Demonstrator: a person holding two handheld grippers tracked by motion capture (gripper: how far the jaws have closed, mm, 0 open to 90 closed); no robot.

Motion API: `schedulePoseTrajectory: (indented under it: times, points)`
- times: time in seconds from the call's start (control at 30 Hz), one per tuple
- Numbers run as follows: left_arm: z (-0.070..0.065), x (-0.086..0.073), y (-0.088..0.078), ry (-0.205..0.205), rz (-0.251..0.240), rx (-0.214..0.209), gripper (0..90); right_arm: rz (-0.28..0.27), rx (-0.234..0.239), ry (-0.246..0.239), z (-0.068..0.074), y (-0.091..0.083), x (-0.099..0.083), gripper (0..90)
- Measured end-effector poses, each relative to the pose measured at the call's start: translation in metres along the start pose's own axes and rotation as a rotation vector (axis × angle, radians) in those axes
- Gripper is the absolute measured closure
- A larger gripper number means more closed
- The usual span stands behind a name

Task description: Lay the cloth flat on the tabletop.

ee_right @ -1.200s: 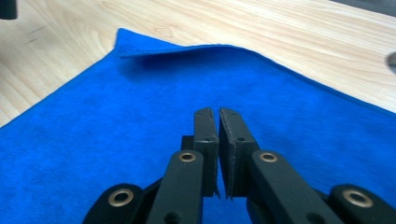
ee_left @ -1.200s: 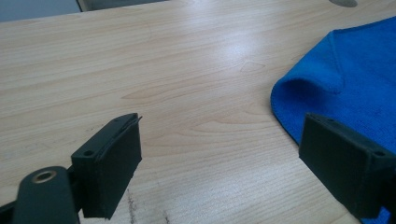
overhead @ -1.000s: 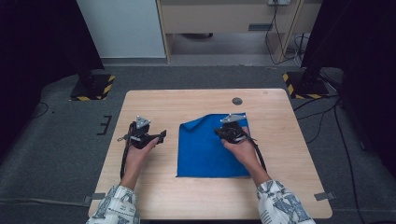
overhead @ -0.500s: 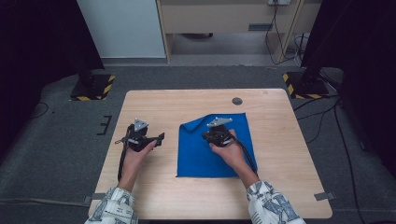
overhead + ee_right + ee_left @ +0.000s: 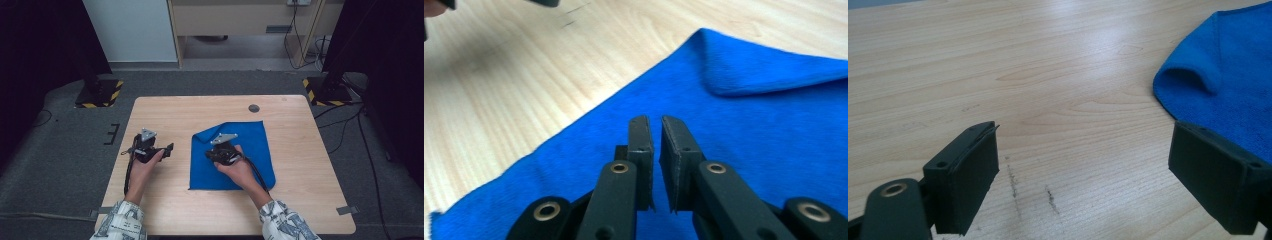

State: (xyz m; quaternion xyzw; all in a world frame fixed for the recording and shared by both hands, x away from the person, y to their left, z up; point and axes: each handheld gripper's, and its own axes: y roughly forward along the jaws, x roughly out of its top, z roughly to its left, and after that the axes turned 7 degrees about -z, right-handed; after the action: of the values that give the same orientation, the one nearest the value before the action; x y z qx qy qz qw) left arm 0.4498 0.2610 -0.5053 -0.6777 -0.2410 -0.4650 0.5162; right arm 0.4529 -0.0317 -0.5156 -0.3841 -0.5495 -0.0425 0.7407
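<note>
Currently my right claw (image 5: 219, 154), its narrow gap empty and just widening, sits on the blue cloth (image 5: 257, 150) near the folded far-left corner, nearer than my open left claw (image 5: 168, 149).

We find no readable text, label, brand or number anywhere: not on the wooden table (image 5: 165, 210), the blue cloth (image 5: 260, 150) or either gripper. The nearest thing to a sign is the yellow-and-black hazard striping (warning marks, not words) on the two stand bases (image 5: 100, 95) on the floor.
</note>
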Motion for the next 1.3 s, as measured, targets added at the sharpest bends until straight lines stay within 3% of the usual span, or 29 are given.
schedulePoseTrajectory:
  times: [0.37,0.8,0.97,1.3]
  points:
    - [0.006,-0.002,-0.002,-0.015,-0.004,0.013,12.2,0.011,0.057,-0.025,0.026,0.005,-0.003,79.0]
    - [0.004,-0.001,-0.001,-0.001,-0.002,0.011,12.2,0.059,0.063,-0.064,0.035,0.010,-0.017,74.9]
    - [0.003,-0.002,-0.001,-0.004,-0.003,0.011,12.2,0.041,0.061,-0.061,0.038,0.010,-0.021,74.2]
    - [0.002,-0.001,0.000,0.006,-0.001,0.008,12.2,0.033,0.084,-0.084,0.063,0.012,-0.023,73.6]
